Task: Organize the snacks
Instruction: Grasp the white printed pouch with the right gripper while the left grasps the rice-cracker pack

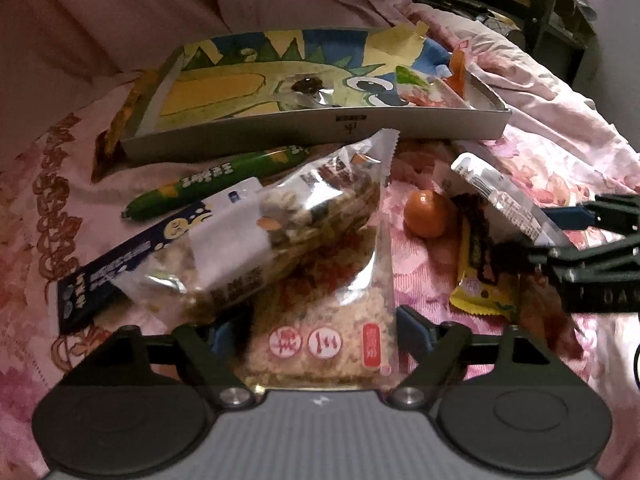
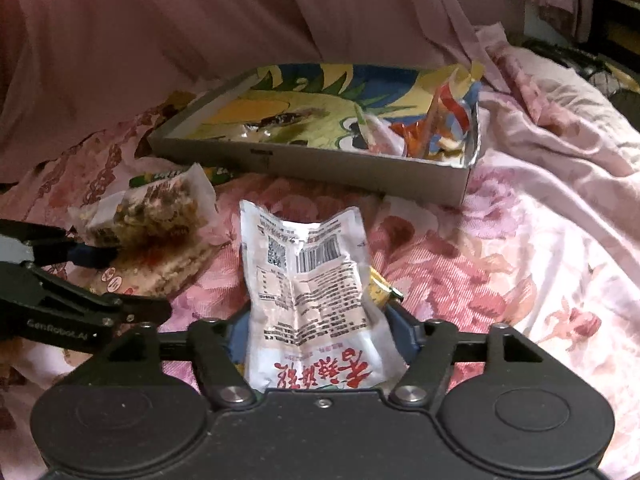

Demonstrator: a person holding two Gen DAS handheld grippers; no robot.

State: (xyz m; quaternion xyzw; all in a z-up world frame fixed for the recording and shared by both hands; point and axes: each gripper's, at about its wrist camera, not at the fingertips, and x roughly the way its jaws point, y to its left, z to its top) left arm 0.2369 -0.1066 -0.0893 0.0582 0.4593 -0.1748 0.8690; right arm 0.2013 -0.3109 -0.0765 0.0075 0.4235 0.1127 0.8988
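Note:
My left gripper [image 1: 320, 332] is shut on a clear packet of crumbly rice cake [image 1: 324, 312], with a second clear snack packet [image 1: 272, 224] lying over it. My right gripper [image 2: 320, 328] is shut on a white snack pouch [image 2: 308, 280] with a barcode and red characters. In the left wrist view the right gripper [image 1: 560, 232] holds the same pouch [image 1: 496, 192] at the right. The shallow box [image 1: 312, 124] with a cartoon lining lies beyond on the bed. It also shows in the right wrist view [image 2: 320, 164], with several packets [image 2: 432, 128] in its right end.
On the pink floral bedspread [image 2: 520, 240] lie a green sausage stick [image 1: 208, 184], a dark blue packet [image 1: 104, 272], an orange round sweet [image 1: 426, 214], a yellow packet [image 1: 480, 280] and a brown wrapper [image 1: 116, 132] left of the box. A pink curtain [image 2: 200, 40] hangs behind.

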